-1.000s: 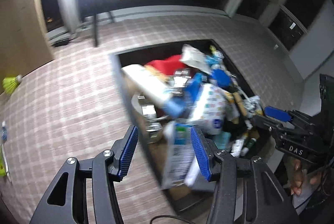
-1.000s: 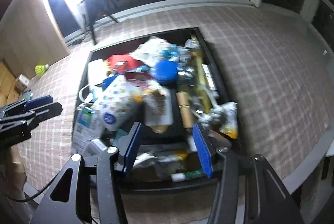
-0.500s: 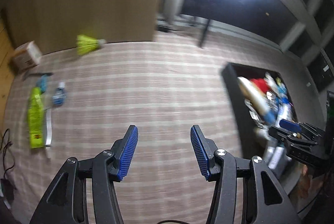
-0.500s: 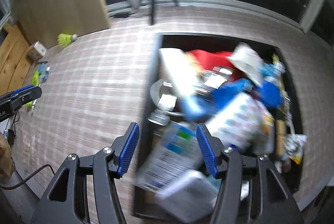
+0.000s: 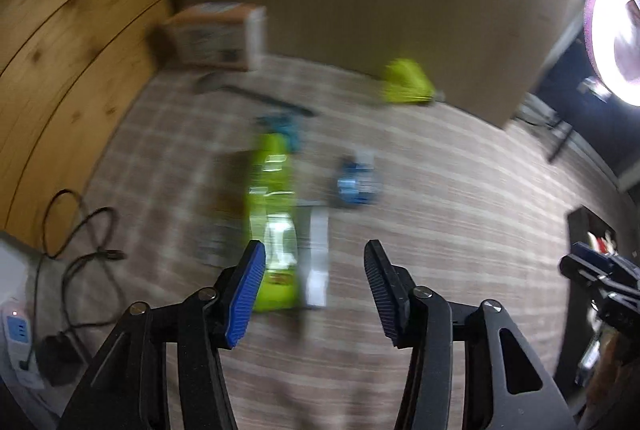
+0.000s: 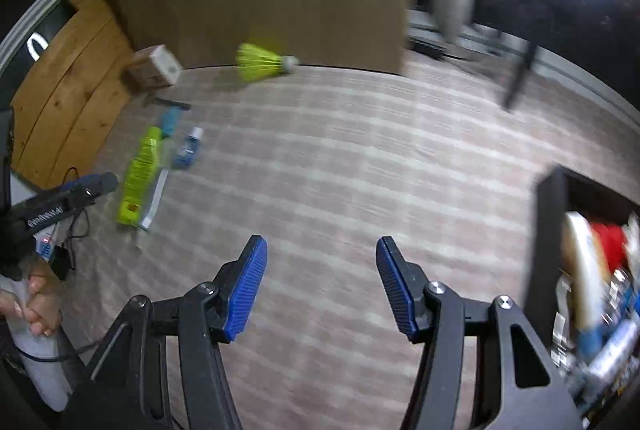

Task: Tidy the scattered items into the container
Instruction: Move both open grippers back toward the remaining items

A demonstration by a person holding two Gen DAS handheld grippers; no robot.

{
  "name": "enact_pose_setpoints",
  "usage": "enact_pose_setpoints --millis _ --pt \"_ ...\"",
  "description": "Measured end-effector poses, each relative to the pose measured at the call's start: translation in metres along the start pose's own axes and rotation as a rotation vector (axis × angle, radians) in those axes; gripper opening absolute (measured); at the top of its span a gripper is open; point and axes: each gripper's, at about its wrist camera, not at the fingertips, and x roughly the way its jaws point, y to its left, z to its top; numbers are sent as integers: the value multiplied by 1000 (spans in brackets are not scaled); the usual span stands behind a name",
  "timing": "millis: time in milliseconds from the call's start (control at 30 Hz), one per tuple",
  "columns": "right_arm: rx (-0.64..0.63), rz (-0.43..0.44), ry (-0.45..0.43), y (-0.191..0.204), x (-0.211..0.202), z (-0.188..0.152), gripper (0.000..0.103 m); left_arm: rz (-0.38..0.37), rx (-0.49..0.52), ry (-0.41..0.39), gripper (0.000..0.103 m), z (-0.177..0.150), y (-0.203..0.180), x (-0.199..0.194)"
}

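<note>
left wrist: left claw (image 5: 314, 294) empty, jaws closing, over the rug (image 5: 440, 213) | green packet (image 5: 273, 230) just ahead beside left pad, blue bottle (image 5: 357, 178) ahead || right wrist: right claw (image 6: 320, 286) released, empty | shuttlecock (image 6: 264, 61) far ahead | container (image 6: 548, 230) right, full

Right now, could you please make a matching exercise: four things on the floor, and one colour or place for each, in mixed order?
Things:
1. shuttlecock
2. long packet
3. small bottle
4. container

Descriptions:
A. blue, beside the packet
B. black, at the right edge
C. yellow-green, next to the brown wall
D. yellow-green, flat on the carpet

Pairs: 1-C, 2-D, 3-A, 4-B
</note>
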Motion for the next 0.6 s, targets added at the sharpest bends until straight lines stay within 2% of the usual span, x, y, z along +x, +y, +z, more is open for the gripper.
enact_pose_setpoints --millis 167,267,400,600 --pt "-78 38 35 58 39 37 55 48 -41 51 39 8 60 32" --pt "-111 49 64 82 60 53 53 52 -62 75 39 9 79 48" --pt "-138 61 106 107 88 68 53 56 -49 103 39 4 86 66" --pt "-180 70 130 128 110 78 50 0 -80 90 39 1 81 63"
